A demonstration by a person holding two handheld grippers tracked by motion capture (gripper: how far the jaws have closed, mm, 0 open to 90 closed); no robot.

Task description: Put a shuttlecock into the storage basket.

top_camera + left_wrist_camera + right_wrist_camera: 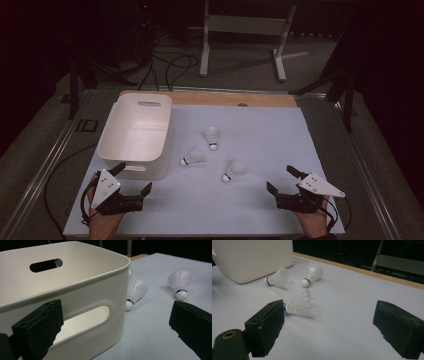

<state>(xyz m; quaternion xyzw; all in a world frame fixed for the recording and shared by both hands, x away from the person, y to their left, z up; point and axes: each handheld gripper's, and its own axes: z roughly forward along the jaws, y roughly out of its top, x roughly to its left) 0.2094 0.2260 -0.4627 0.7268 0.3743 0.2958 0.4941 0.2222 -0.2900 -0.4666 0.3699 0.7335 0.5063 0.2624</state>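
**Three shuttlecocks out, bin unfilled, both grippers empty**

Black jaws at the bottom of the right gripper view stood wide apart with nothing between them, so the right gripper (286,180) was released, low at the lower right of the high view. Just past its left jaw in that gripper view lay the nearest shuttlecock (299,305), on its side on the pale table (260,125), close to the jaw but not touching it. Over at the lower left of the high view, the left gripper (134,179) was spread open too, holding nothing; in its own view one jaw sat in front of the white bin (75,290), near the handle slot, with no contact I could make out.

And the count? All three were on the table, in the middle of the high view: the middle shuttlecock (193,157) just beside the bin's right wall, the far shuttlecock (211,137) a little above it in the frame, the near one at centre, slightly right. They lay apart from one another. What the high view showed of the bin's inside looked bare.

So, by my reading, nothing had been dropped in yet. All three pickups were left to do, and the right gripper looked best placed for the nearest one.
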